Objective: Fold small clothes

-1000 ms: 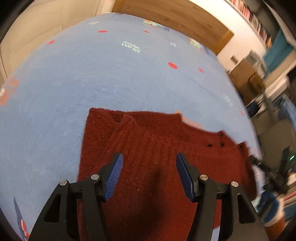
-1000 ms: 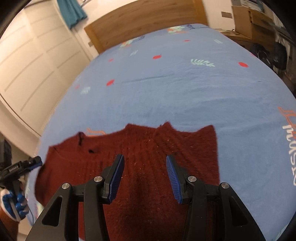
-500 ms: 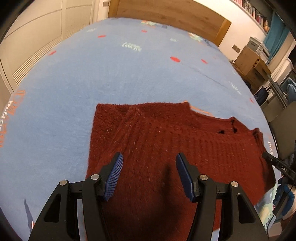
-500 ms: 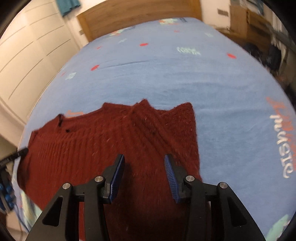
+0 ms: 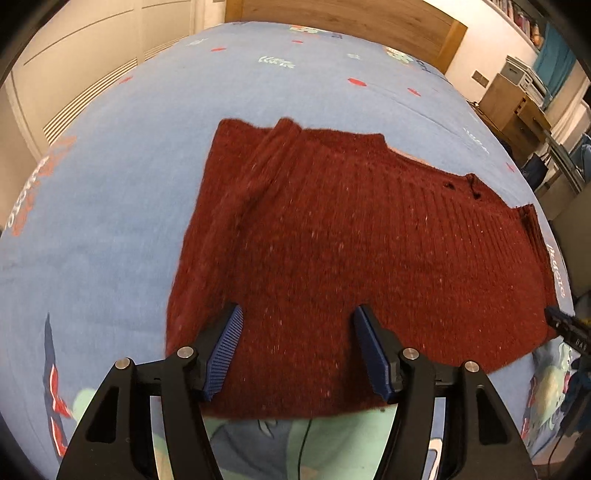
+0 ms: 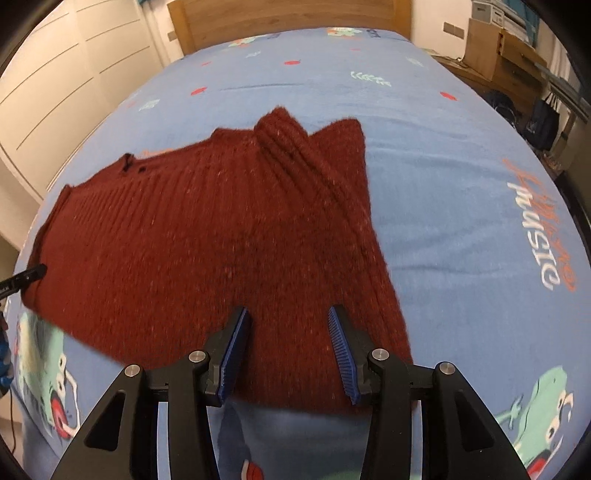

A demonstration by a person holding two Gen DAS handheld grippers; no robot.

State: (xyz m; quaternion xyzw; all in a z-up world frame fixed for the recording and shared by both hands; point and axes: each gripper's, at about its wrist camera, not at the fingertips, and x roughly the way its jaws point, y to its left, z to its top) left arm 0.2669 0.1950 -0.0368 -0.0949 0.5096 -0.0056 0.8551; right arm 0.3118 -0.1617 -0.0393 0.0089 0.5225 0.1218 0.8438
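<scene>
A dark red knitted sweater (image 5: 332, 240) lies spread flat on a blue printed bedspread (image 5: 129, 147); it also shows in the right wrist view (image 6: 207, 236). One sleeve is folded in over the body (image 6: 314, 173). My left gripper (image 5: 297, 325) is open and empty, above the sweater's near hem. My right gripper (image 6: 290, 325) is open and empty, above the near hem at the other end. Each gripper's tip shows at the edge of the other view: the right one (image 5: 565, 326), the left one (image 6: 22, 280).
A wooden headboard (image 6: 288, 18) stands at the far end of the bed. White wardrobe doors (image 6: 55, 74) line one side. A wooden cabinet and boxes (image 5: 513, 107) stand beside the bed on the other side. The bedspread (image 6: 480, 184) runs on beyond the sweater.
Both grippers have drawn back toward the near edge, still open. More of the sweater and its near hem now show. The sweater lies as before.
</scene>
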